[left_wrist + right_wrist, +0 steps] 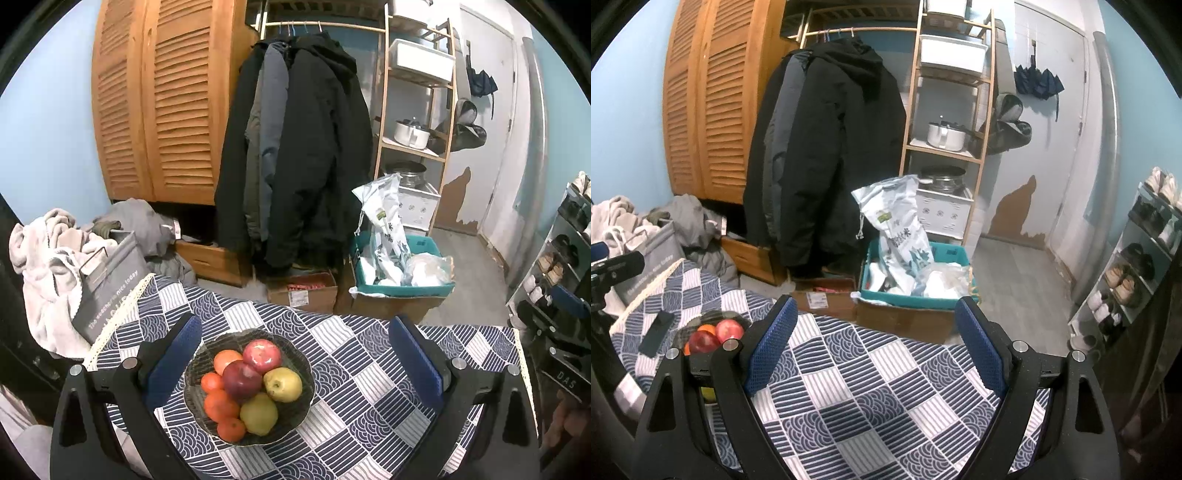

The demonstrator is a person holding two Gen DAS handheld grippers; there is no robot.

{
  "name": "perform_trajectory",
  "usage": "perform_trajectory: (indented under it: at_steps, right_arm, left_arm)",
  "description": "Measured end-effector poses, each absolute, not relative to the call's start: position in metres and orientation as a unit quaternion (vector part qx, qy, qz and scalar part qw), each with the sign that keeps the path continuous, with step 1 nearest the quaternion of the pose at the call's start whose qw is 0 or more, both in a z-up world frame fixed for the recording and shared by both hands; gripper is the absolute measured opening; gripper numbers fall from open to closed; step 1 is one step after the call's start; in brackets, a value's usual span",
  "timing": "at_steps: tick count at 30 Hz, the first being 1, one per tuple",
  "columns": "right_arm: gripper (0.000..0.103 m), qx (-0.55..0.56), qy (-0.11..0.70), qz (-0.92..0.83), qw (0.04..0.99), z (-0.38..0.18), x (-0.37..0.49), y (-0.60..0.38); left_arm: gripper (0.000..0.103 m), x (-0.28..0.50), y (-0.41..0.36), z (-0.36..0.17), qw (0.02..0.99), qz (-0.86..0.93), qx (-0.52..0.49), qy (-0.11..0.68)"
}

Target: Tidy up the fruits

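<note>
A dark glass bowl (304,371) stands on the blue-and-white patterned tablecloth (369,387). It holds two red apples (261,355), two yellow-green fruits (283,384) and several oranges (221,405). My left gripper (294,322) hovers over the bowl, open, its blue pads (177,354) wide on either side and nothing between them. My right gripper (876,301) is open over bare cloth to the right of the bowl (714,316). In the right wrist view its left finger hides most of the bowl, and only the red apples (729,329) show clearly.
A grey fabric bin (110,284) with clothes sits at the table's left corner. Beyond the far edge are a cardboard box (303,291), a teal crate (402,288) of bags and hanging coats (295,147). A shoe rack (565,251) stands on the right.
</note>
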State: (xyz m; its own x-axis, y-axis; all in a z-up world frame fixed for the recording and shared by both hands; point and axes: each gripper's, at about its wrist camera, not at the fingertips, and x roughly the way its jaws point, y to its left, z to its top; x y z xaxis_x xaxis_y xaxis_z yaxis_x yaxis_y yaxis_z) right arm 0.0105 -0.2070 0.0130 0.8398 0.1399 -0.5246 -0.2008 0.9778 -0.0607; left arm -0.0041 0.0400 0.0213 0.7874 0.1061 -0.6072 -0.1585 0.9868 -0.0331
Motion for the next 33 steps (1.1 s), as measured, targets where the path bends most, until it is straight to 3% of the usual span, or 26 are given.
perform_trajectory:
  at_steps: [33]
  right_arm:
    - [0.086,-0.059,0.27,0.09,0.957,0.0134,0.0123,-0.204]
  left_arm:
    - [0.102,-0.0045,0.0325,0.0215,0.943,0.072,-0.04,0.322]
